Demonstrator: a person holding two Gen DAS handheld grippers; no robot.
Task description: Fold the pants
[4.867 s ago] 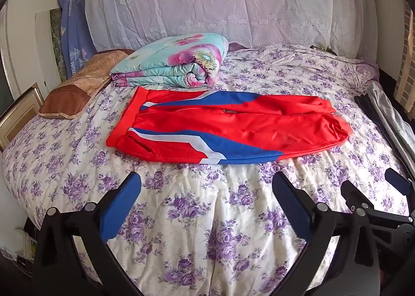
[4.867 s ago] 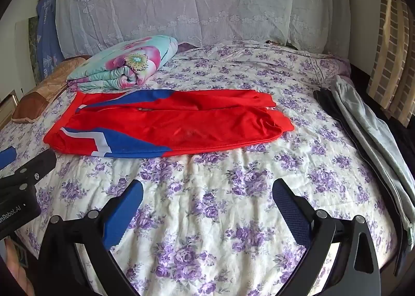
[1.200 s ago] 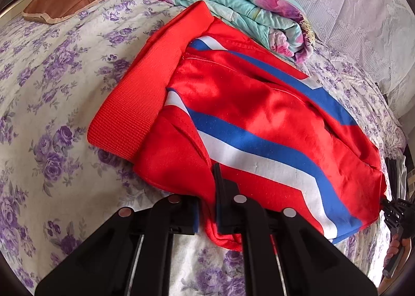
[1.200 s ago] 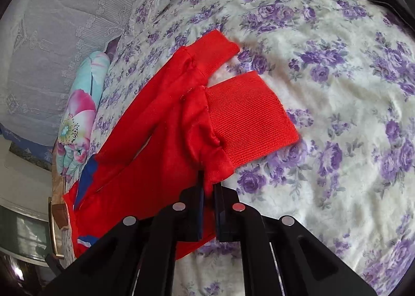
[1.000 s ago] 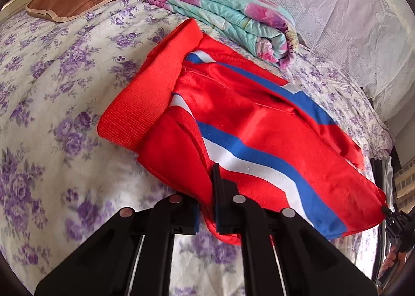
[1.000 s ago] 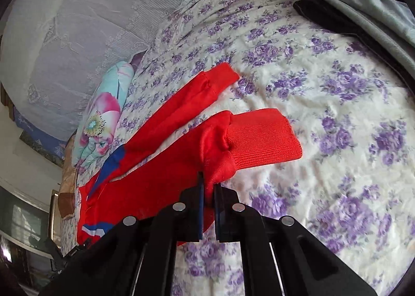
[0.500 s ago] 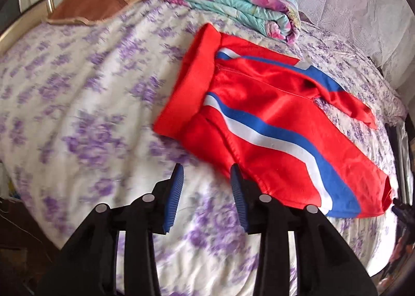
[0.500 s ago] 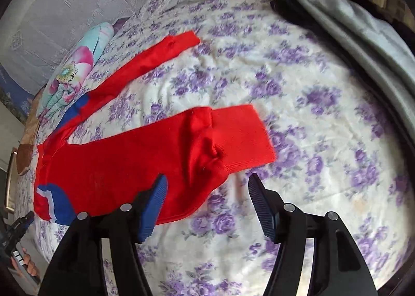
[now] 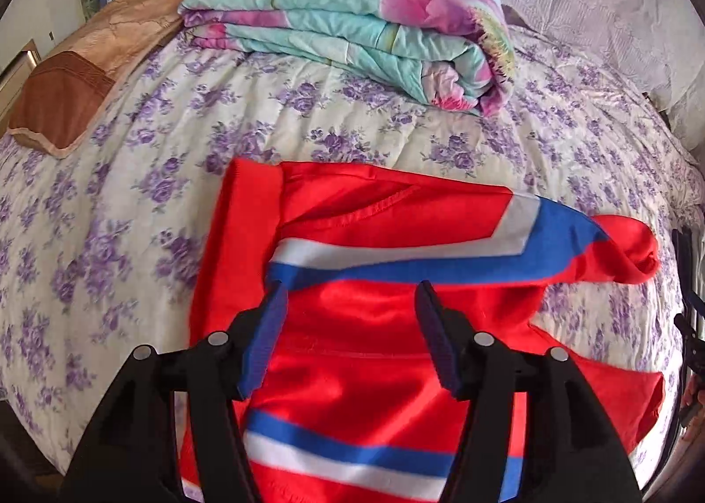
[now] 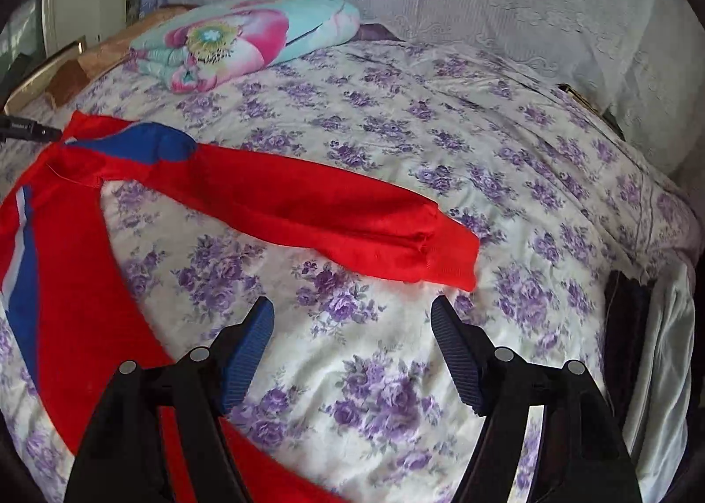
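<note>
The red pants [image 9: 387, 327] lie spread on the bed [image 9: 132, 194]. Only the left wrist view shows their waistband, only the right their far leg cuff. The left hand-held gripper [image 9: 348, 335] and right hand-held gripper [image 10: 352, 349], pinching fabric a second ago, now gape empty.

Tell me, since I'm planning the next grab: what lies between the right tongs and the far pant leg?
Only bare floral bedsheet, as the right wrist view shows. The open right tongs hover just short of the far pant leg.
</note>
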